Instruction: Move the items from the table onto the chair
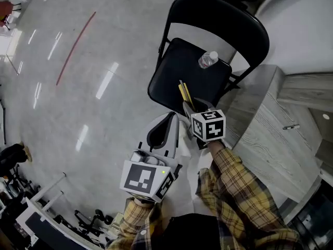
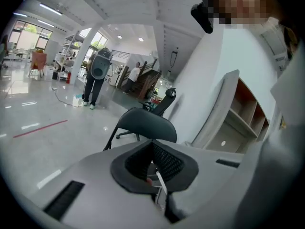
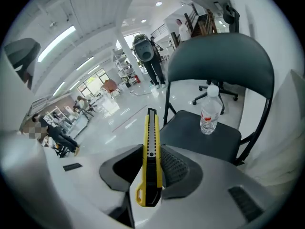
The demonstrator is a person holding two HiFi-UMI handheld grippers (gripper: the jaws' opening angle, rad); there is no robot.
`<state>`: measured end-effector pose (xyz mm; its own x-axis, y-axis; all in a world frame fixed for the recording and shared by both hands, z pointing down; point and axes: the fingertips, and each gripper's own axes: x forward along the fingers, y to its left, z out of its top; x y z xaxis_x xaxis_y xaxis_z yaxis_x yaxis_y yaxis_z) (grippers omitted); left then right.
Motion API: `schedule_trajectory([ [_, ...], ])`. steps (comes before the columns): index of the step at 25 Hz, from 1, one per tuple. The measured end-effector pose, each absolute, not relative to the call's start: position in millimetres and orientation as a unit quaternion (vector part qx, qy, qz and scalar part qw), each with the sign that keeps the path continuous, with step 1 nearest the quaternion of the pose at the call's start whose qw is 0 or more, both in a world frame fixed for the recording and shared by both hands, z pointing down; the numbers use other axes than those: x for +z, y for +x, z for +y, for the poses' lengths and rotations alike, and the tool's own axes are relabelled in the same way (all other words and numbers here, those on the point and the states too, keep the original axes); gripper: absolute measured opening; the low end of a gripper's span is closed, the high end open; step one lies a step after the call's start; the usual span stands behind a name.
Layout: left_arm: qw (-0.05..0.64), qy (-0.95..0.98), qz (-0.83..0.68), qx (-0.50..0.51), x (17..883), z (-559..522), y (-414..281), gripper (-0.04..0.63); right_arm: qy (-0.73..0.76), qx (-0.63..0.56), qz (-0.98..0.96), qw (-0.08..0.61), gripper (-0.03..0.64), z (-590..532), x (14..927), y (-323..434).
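A black folding chair [image 1: 179,69] stands on the floor ahead of me, with a clear water bottle [image 1: 208,59] upright at the back of its seat. My right gripper [image 1: 188,107] is shut on a yellow-and-black utility knife [image 1: 183,92], which points out over the seat's front edge. The right gripper view shows the knife [image 3: 151,147] clamped upright between the pads [image 3: 174,168], with the bottle [image 3: 209,112] and the chair seat [image 3: 190,130] beyond. My left gripper [image 1: 165,126] hangs lower left of the chair, shut with nothing in it. The left gripper view shows its pads [image 2: 164,162] together and the chair back [image 2: 143,124] ahead.
A grey wood-grain table [image 1: 265,134] stands to the right of the chair. Pale glossy floor [image 1: 93,77] with a red line [image 1: 75,47] spreads to the left. People [image 2: 97,80] and shelves stand far off in the hall.
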<state>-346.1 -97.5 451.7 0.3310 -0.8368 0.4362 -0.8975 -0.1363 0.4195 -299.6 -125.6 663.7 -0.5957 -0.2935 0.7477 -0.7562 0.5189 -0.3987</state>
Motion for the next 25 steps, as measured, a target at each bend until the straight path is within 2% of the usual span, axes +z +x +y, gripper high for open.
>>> schedule_trajectory([
  [11, 0.367, 0.718, -0.587, 0.071, 570.6, -103.3, -376.0, 0.003, 0.365, 0.340, -0.757, 0.422, 0.127, -157.7, 852.6, -287.5],
  [18, 0.381, 0.708, -0.590, 0.074, 600.0, -104.9, -385.7, 0.003, 0.372, 0.317, -0.741, 0.460, 0.127, -164.1, 902.7, -273.2],
  [25, 0.381, 0.713, -0.584, 0.078, 605.0, -100.5, -384.9, 0.003, 0.374, 0.342, -0.738, 0.445, 0.132, -160.3, 913.5, -277.9],
])
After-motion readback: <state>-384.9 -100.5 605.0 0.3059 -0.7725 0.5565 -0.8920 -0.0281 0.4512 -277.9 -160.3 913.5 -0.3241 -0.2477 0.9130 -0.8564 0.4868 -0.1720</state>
